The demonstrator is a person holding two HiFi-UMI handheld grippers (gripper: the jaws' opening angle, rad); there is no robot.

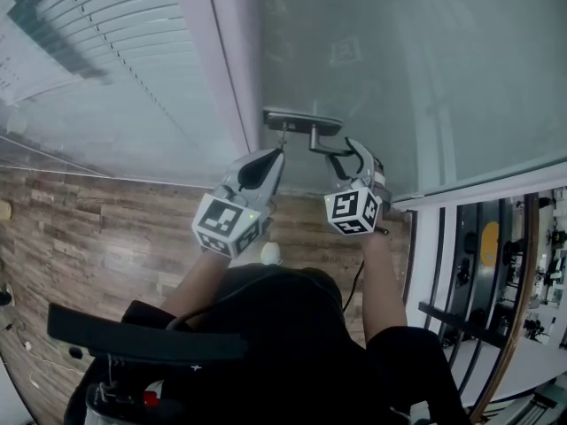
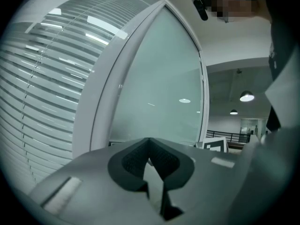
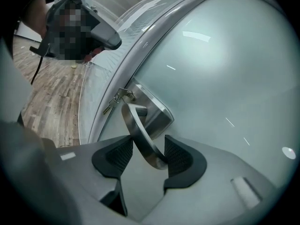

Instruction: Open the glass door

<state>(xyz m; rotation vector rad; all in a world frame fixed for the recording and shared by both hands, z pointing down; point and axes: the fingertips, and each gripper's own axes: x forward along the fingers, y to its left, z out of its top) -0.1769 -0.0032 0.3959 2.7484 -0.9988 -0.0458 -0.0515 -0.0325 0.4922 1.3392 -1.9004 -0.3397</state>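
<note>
A: Door position?
B: Frosted glass door (image 1: 425,69) beside a white vertical frame (image 1: 221,51). Curved steel lever handle (image 3: 140,130) on the door's 9 o'clock edge.
A: Right gripper (image 3: 147,150)?
B: Jaws wide apart, straddling the lever, not clamped.
A: Left gripper (image 2: 151,156)?
B: At 9 o'clock of the right one, near the frame. Jaws together, empty.

No text, label, brand or number can be read anywhere.

Left tongs (image 2: 150,142) pinched together, right tongs (image 3: 149,143) spread wide
</note>
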